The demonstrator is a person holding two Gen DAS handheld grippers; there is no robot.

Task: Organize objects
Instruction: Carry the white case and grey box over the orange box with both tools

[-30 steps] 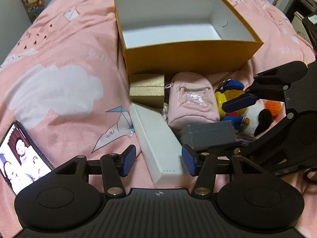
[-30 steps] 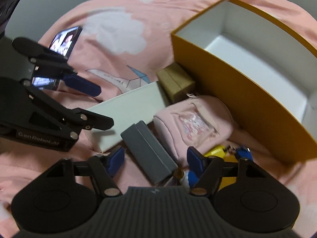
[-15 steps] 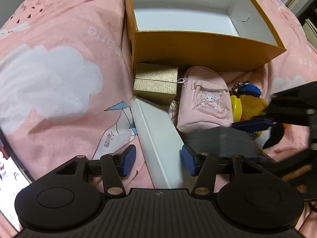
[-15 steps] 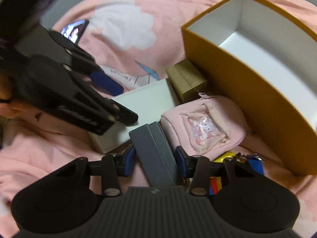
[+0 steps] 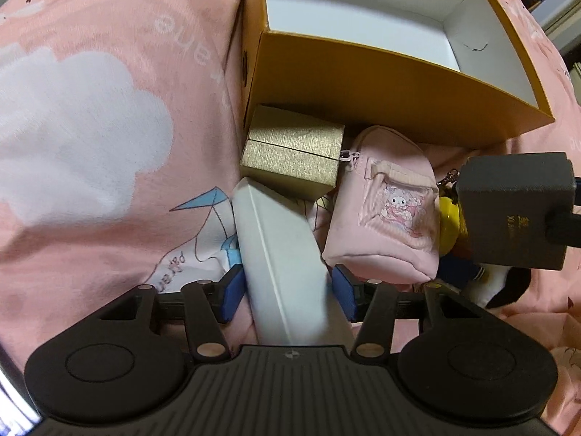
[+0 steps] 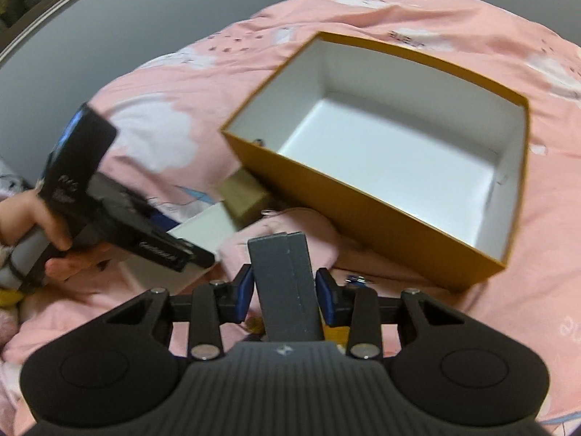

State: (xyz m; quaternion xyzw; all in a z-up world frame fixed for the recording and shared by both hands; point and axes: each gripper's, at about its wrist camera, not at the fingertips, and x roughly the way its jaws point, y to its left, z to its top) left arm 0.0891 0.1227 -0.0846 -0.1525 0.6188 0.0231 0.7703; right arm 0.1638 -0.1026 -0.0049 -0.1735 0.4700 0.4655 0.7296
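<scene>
The grey box (image 6: 287,283) sits clamped between the blue pads of the right tongs (image 6: 285,290), lifted off the pink bedspread (image 5: 109,109); these jaws have just been closing and now press on both its long sides. In the left wrist view the same grey box hangs at the right edge, above a yellow plush toy (image 5: 450,225).

The left tongs (image 5: 287,290) stand fairly wide apart around the near end of a long white box (image 5: 279,254), which lies on the bed; its left side runs close along the left pad, while a small gap shows at the right pad, so no firm grip is seen. The jaws have just been closing a little.

Beyond the white box lies a gold box (image 5: 294,156), right against the wall of the large orange box (image 6: 363,196), whose white inside is open. Beside the gold box rests a pink pouch (image 5: 388,218) with a cartoon print. In the right wrist view a person's hand (image 6: 32,225) grips the handle of the left tongs.
</scene>
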